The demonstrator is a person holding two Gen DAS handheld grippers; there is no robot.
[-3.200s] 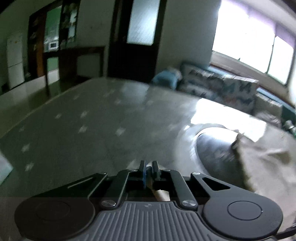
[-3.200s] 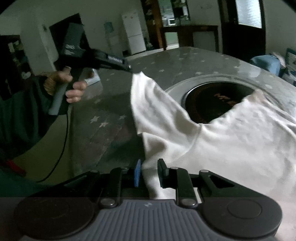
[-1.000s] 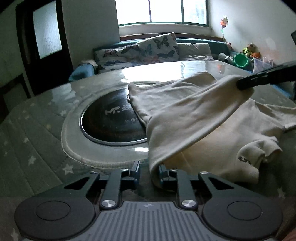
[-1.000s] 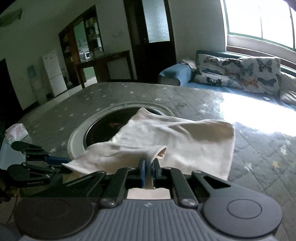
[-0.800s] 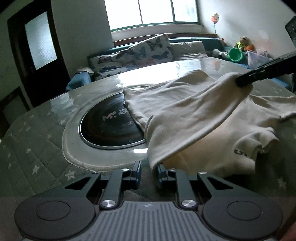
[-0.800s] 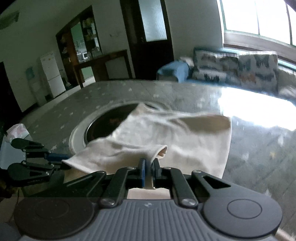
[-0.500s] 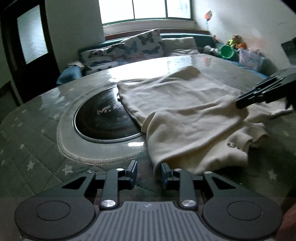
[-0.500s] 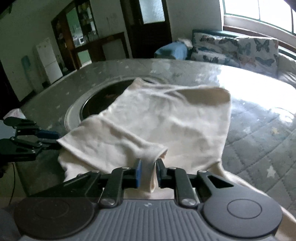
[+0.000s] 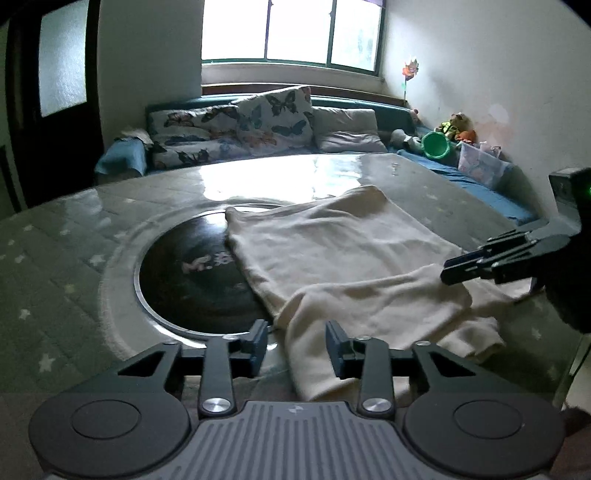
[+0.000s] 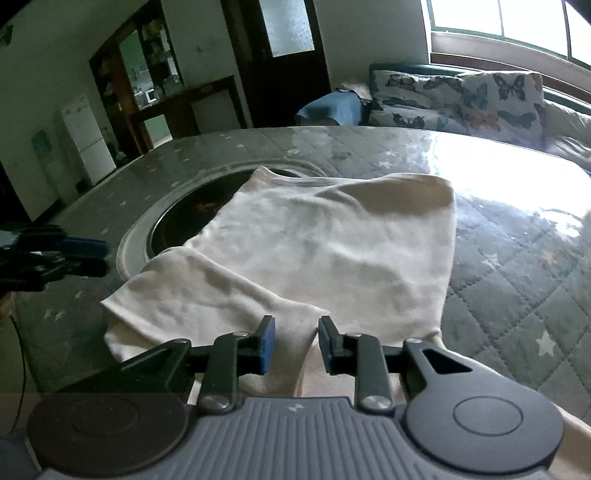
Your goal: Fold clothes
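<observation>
Nearest, the left hand-held gripper (image 9: 295, 345) has its jaws spread, a fold of cream shirt (image 9: 332, 266) lying loose between them. The right hand-held gripper (image 10: 293, 343) has just been opening — its jaws stand apart over the shirt's near edge, not pinching it. The shirt lies on the star-quilted table (image 9: 66, 266), partly over a dark round inset (image 9: 192, 273). Beyond — butterfly cushions (image 9: 273, 122) under a bright window (image 9: 291, 29).

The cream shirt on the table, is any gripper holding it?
No. The cream shirt lies loose on the table. The left gripper and right gripper both stand open, just opened, cloth between the pads but unpinched.
</observation>
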